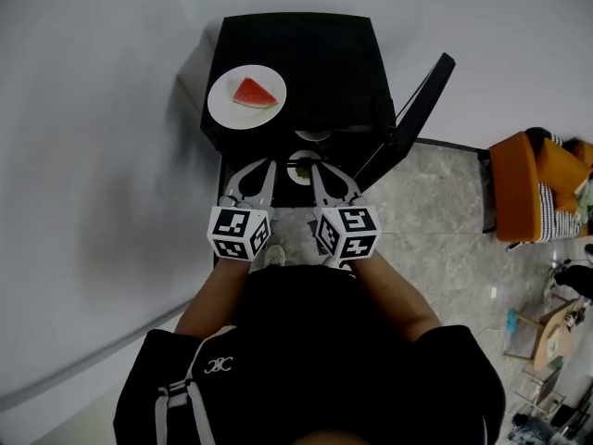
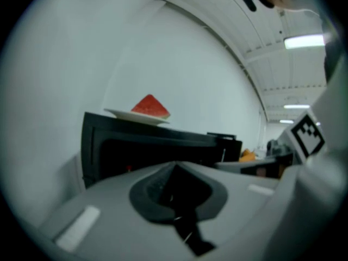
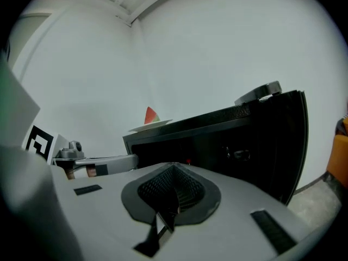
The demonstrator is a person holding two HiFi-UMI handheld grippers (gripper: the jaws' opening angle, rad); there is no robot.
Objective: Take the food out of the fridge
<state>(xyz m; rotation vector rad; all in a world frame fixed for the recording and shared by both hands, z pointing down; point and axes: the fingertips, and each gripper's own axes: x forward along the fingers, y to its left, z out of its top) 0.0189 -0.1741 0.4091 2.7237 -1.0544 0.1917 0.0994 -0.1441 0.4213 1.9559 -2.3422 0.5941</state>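
A small black fridge (image 1: 315, 63) stands against the wall with its door (image 1: 422, 109) swung open to the right. On its top rests a white plate (image 1: 222, 100) bearing a watermelon slice (image 1: 254, 93), which also shows in the left gripper view as the slice (image 2: 150, 106). A second white plate with something green (image 1: 303, 168) shows in the fridge opening, between the two gripper tips; another plate's rim (image 1: 313, 135) peeks out above it. My left gripper (image 1: 271, 163) (image 2: 174, 170) is shut and empty. My right gripper (image 1: 315, 167) (image 3: 173, 170) is also shut with nothing in it.
A white wall runs along the left. An orange chair (image 1: 533, 184) stands on the tiled floor (image 1: 435, 230) to the right, with clutter (image 1: 556, 332) beyond it. The open door (image 3: 283, 140) juts out on the right side of the opening.
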